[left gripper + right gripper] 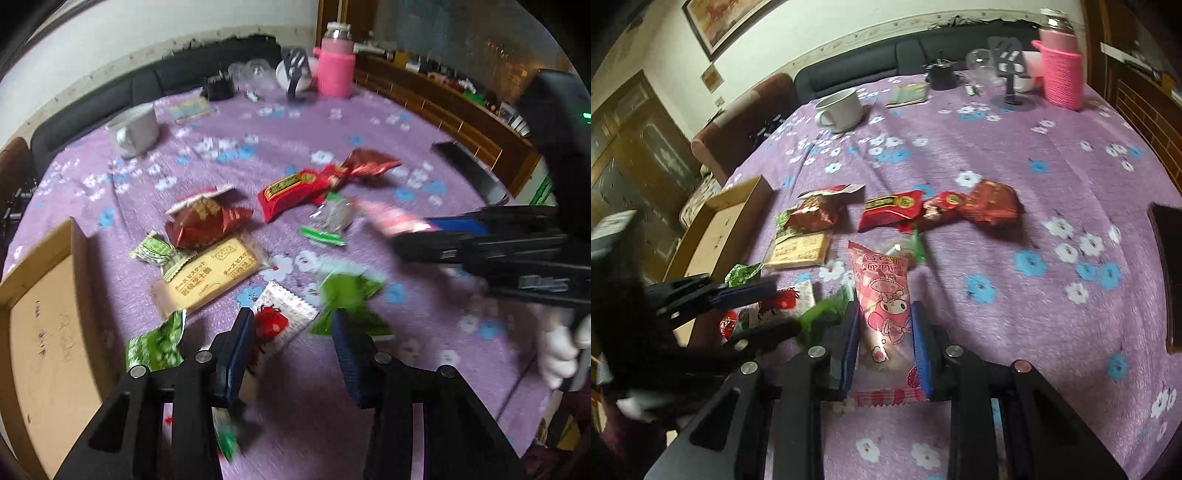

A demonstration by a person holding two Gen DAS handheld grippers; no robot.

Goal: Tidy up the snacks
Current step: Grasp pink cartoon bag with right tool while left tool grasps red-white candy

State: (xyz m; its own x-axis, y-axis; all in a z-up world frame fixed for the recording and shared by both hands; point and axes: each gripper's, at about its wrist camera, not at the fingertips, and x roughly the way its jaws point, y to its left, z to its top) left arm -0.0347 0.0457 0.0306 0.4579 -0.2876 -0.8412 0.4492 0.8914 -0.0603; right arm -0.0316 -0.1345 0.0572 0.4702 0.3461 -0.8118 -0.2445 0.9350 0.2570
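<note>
Several snack packets lie on a purple flowered tablecloth (332,122). My right gripper (885,310) is shut on a pink cartoon-print packet (882,295), its pads pressing both sides; in the left wrist view the same gripper (410,234) comes in from the right with that pink packet (388,218) at its tips. My left gripper (291,321) is open, low over the cloth. A white strawberry packet (284,317) lies between its fingers with a gap on the right side, and a blurred green packet (347,295) sits by the right finger. An open cardboard box (44,332) stands at the left.
Red packets (295,188), a yellow biscuit packet (210,277) and small green packets (155,251) lie mid-table. A white mug (136,129), a pink bottle (336,70) and small clutter stand at the back. A dark flat object (1171,277) lies at the right edge.
</note>
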